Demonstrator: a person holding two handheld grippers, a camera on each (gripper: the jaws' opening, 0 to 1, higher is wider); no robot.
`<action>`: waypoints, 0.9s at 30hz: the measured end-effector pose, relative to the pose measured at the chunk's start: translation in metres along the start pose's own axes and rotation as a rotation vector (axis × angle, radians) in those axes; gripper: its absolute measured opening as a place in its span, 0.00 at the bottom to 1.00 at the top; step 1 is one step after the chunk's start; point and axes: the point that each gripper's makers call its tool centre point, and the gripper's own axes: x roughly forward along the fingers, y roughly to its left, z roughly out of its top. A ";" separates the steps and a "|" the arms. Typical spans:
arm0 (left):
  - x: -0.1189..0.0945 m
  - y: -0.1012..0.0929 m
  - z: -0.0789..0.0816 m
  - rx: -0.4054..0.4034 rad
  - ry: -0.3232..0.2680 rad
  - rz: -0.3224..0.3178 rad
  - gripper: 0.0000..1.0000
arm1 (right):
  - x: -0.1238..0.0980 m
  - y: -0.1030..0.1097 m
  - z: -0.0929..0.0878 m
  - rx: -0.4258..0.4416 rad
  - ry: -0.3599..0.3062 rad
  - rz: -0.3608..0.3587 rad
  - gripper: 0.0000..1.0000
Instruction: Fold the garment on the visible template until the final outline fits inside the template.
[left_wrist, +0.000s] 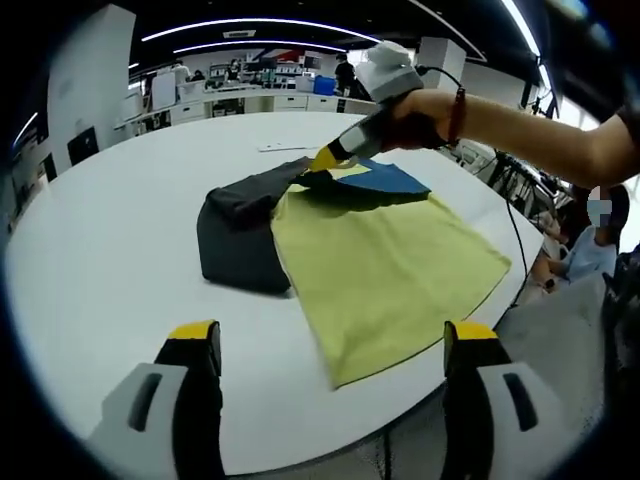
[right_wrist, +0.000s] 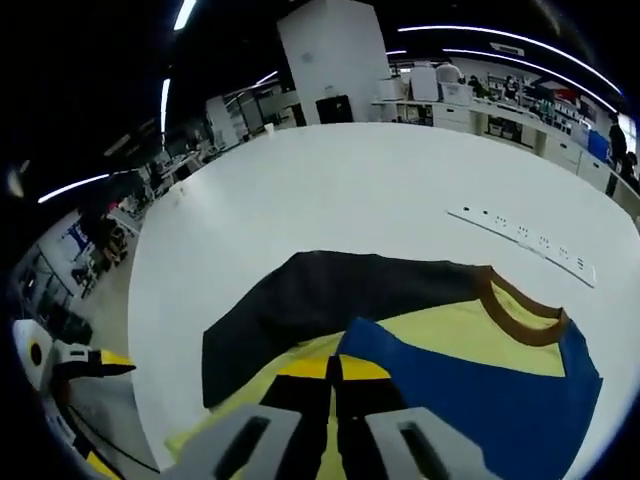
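**Garment on the table, one gripper at its far edge**

In the left gripper view, the garment (left_wrist: 385, 265) lies on the table (left_wrist: 120, 250), reaching the near right edge. A folded-over part (left_wrist: 240, 235) lies bunched on its left side. The left gripper (left_wrist: 335, 345) sits in front of the garment, above the table's near edge. Behind the garment, the right gripper (left_wrist: 325, 160), in a person's hand (left_wrist: 415, 115), meets its far edge. In the right gripper view, the garment (right_wrist: 480, 370) lies directly ahead of the right gripper's (right_wrist: 335, 375) jaws, with a strip (right_wrist: 525, 240) on the table beyond it, to the right. Desks (left_wrist: 260, 100) stand behind the table.
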 end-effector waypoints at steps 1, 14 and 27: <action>0.001 0.001 0.001 0.004 -0.002 0.001 0.89 | 0.003 0.001 -0.003 0.006 0.006 0.005 0.00; 0.001 0.004 0.003 -0.004 -0.012 0.004 0.90 | 0.018 0.008 -0.036 0.046 0.085 0.025 0.00; -0.005 0.005 0.002 -0.021 -0.024 0.005 0.89 | 0.030 0.012 -0.056 -0.046 0.127 0.020 0.00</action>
